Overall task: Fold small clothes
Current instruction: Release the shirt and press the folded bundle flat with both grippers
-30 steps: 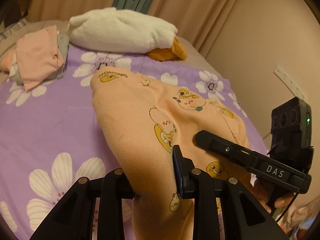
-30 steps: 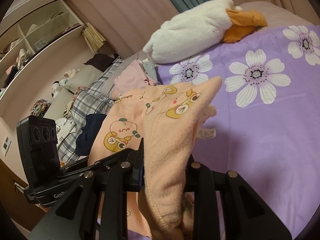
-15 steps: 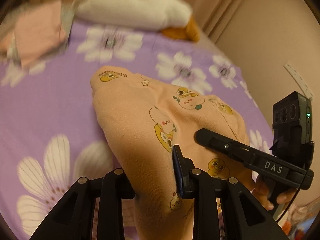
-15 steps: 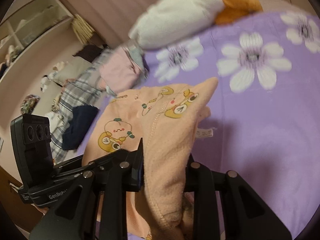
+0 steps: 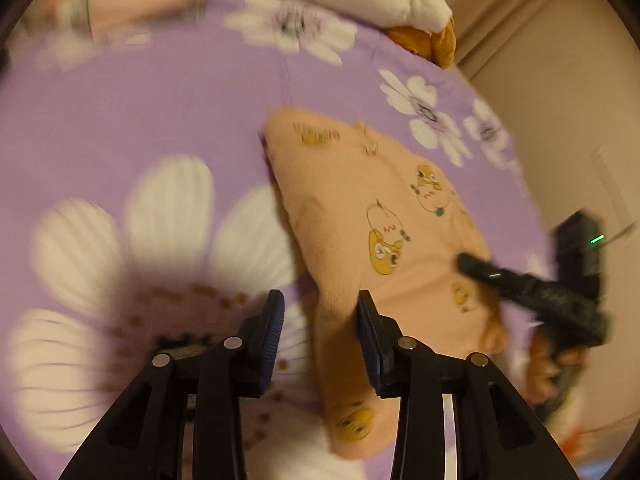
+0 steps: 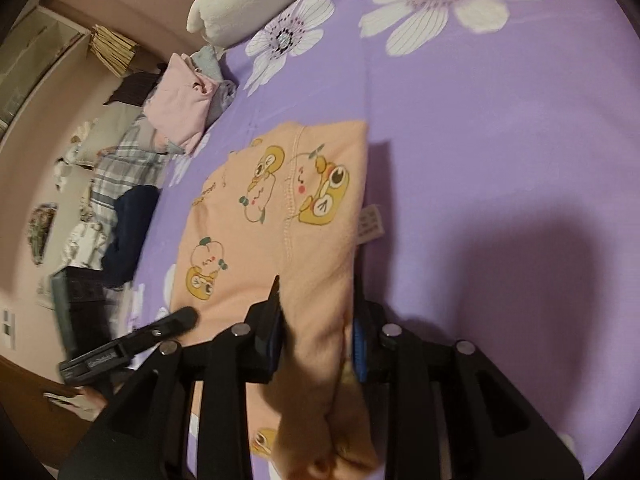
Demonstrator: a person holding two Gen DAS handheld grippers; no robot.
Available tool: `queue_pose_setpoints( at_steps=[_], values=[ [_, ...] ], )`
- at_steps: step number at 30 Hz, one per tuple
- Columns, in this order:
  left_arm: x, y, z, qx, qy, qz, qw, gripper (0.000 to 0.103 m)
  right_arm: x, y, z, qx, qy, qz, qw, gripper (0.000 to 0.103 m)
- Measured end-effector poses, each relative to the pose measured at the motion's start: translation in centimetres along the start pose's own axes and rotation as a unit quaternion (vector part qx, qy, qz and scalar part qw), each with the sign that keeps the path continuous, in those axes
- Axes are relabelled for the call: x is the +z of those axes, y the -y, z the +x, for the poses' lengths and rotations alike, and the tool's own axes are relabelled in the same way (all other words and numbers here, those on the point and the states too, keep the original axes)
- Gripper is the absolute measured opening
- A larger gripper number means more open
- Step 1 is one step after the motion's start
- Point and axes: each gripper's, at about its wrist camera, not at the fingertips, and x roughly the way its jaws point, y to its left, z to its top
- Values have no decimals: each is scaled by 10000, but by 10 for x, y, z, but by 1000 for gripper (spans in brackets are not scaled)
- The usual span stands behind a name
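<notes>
While the peach baby garment (image 6: 280,216) lies spread on the purple flowered bed (image 6: 500,128), the left claw (image 5: 320,320) stands apart around its near edge, and the right claw (image 6: 316,312) is clamped on the cloth.

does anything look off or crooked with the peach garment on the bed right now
Slightly. The peach garment lies askew on the purple flowered sheet, its white care label sticking out past the right edge. Near both grippers the cloth is bunched, not flat. No damage shows.

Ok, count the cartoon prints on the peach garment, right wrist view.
4 prints: two near the far edge, one lower left, one partial by the right gripper; folds may hide more.
</notes>
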Motion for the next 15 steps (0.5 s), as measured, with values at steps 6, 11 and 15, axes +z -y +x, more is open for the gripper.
queue_pose_setpoints(
  at_steps=[6,11,15],
  values=[
    [-2,46,-49,379,926,496,9937,37,0,-37,-55,-668,850,-804,9909,25],
    [-39,57,8,814,117,863,9929,37,-25,-49,-38,-296,368,-1121,9926,23],
    [-68,38,12,725,242,727,9944,42,-48,-25,-17,-922,187,-1158,9888,4]
  ],
)
